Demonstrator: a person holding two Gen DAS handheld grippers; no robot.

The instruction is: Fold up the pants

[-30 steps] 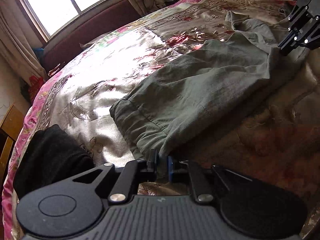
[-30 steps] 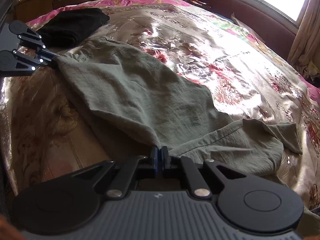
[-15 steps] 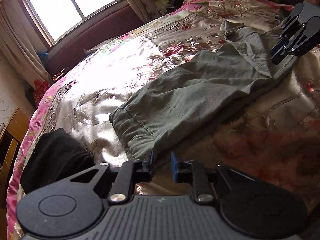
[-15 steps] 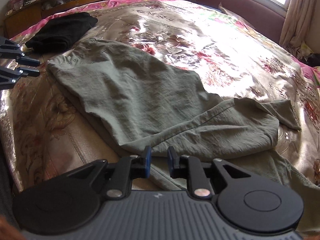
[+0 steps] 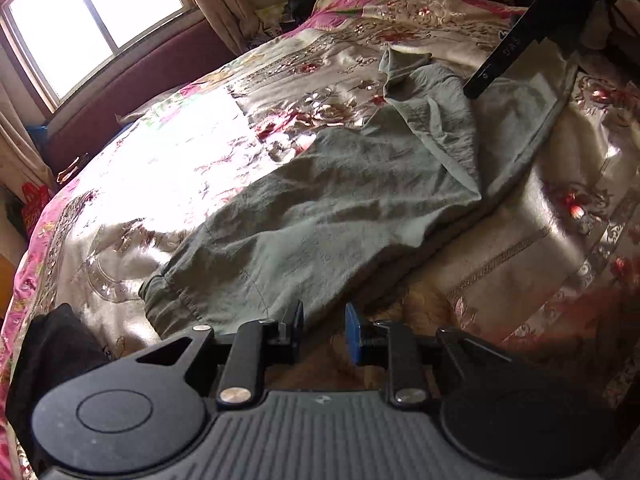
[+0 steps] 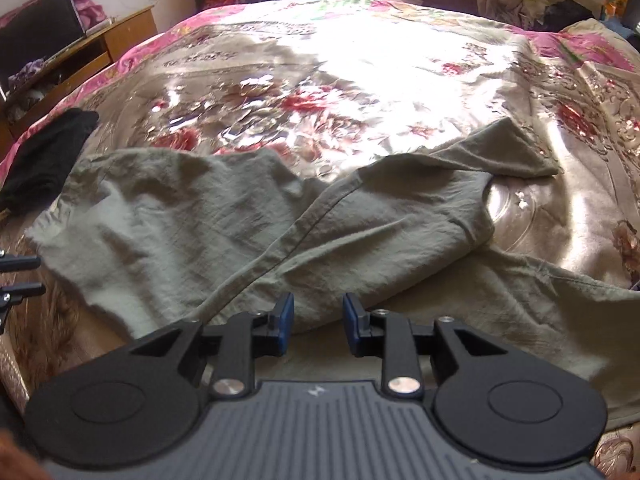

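Pants (image 6: 248, 236), olive green, lie spread across the floral satin bedspread (image 6: 360, 80), near its front edge. One leg is laid over the other; the upper layer's hem edge runs as a diagonal seam through the middle. A loose corner (image 6: 516, 148) points toward the far side, unflattened. Fabric is wrinkled, thin, probably slips easily on satin.

Left gripper (image 5: 323, 330): jaws apart, nothing between them, sitting just off the waistband end (image 5: 172, 292) of the pants. Right gripper (image 6: 318, 322): jaws apart, empty, just short of the near edge of the cloth at the leg end.

Step in hand, as I judge it: lengthwise fold is laid, both tongs free, a new grasp is due. To do it well:
- Pick both layers together at each end, not the top one alone, or the legs will shear apart.
- Take the cloth at its edge, low to the bed, without pinching the bedspread beneath.
- Flatten or tuck the stray corner first; otherwise it folds in as a lump.
- Carry both ends level so the crease falls straight.

Surroundings: black garment (image 6: 44, 160) bunched beside the waistband end, close but apparently not touching. It could get swept up if the fold travels that way. Wooden cabinet (image 6: 80, 56) beyond the bed's left edge, window (image 5: 88, 20) and curtain (image 5: 216, 0) at the far side; none of these interfere.
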